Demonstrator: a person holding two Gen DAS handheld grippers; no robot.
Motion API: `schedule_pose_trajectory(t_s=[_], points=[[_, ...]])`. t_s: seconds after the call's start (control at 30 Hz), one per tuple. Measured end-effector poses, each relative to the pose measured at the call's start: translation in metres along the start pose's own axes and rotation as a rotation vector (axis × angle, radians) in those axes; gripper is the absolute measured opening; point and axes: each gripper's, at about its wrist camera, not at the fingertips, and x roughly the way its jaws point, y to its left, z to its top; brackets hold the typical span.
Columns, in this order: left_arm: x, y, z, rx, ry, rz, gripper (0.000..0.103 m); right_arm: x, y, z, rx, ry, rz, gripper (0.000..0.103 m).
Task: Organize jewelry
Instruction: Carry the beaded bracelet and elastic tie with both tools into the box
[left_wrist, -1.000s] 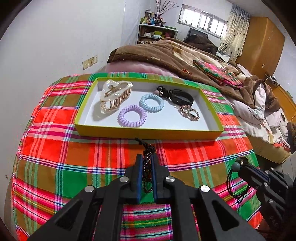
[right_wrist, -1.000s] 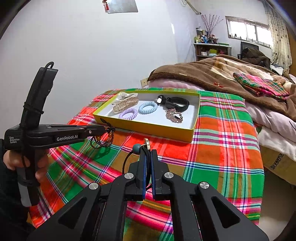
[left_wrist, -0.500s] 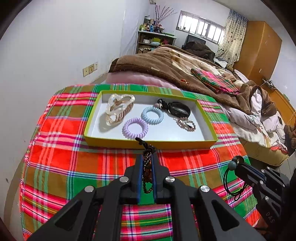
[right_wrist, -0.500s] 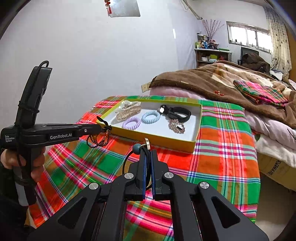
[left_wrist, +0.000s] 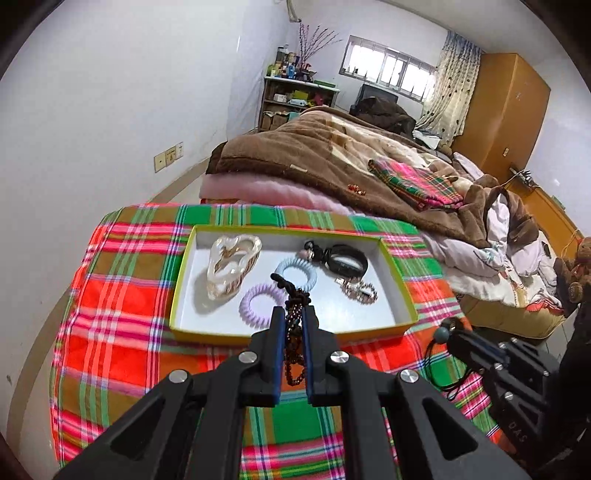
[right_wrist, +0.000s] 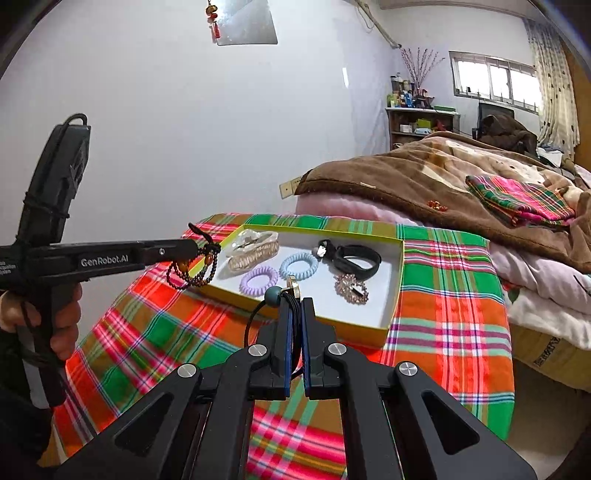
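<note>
My left hand-held gripper (left_wrist: 293, 325) grasps the bead bracelet (left_wrist: 294, 332) at the tray's (left_wrist: 288, 334) near edge; my right hand-held gripper (right_wrist: 294, 314) is clenched on a black cord (right_wrist: 255, 314).

A plaid-covered table (left_wrist: 122, 325) carries a yellow-rimmed tray (left_wrist: 177, 295) near its far edge, beside the bed (left_wrist: 332, 166).

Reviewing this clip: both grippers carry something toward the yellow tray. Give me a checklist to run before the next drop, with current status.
1. Left gripper grip on beaded bracelet: ok, clamped, loops hanging free.
2. Right gripper grip on black cord necklace: ok, pinched between the fingers.
3. Bracelet over the tray: not ok, the right wrist view shows it hanging beside the tray's left edge, over the plaid cloth.
4. Free spot in tray: ok, bare white floor near the front wall.
5. Purple coil tie clear of the drop point: cannot tell.
</note>
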Motion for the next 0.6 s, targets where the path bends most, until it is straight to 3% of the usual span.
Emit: schedule_pose_trajectory(t_s=[0.6], points=[[0.044, -0.004, 0.041, 0.011, 0.018, -0.060, 0.009, 0.055, -0.024, 0.026, 0.068, 0.035, -0.037, 0.004]])
